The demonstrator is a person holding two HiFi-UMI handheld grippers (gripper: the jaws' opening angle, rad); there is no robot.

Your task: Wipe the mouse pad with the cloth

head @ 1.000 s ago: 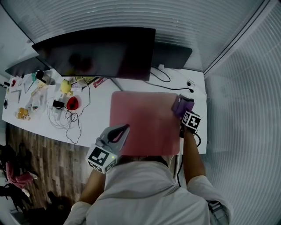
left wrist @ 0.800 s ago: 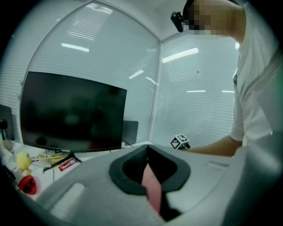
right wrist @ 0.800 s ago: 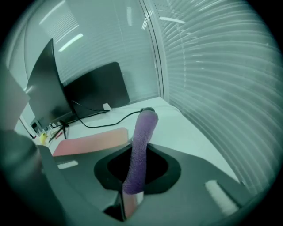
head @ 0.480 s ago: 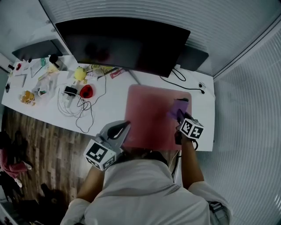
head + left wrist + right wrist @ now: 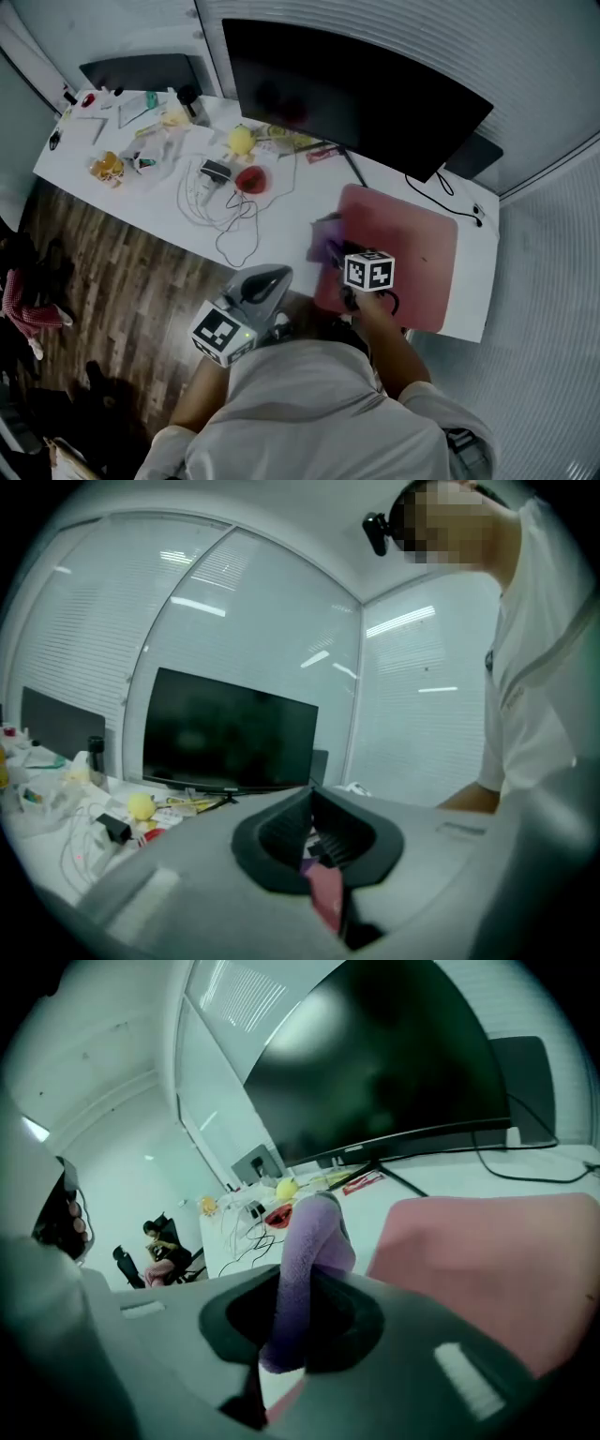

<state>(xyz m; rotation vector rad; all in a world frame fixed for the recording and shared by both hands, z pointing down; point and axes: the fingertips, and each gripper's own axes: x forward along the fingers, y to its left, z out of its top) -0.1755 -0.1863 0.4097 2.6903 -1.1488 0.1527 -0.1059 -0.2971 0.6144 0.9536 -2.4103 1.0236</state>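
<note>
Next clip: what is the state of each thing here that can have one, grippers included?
Pink rectangular mouse pad: lying flat on the white desk.
Purple cloth: bunched, at the mouse pad's left edge.
Right gripper: shut on the purple cloth.
Left gripper: shut, empty, held off the desk's near edge.
Large black monitor: screen dark.
White cables: loose tangle on the desk.
</note>
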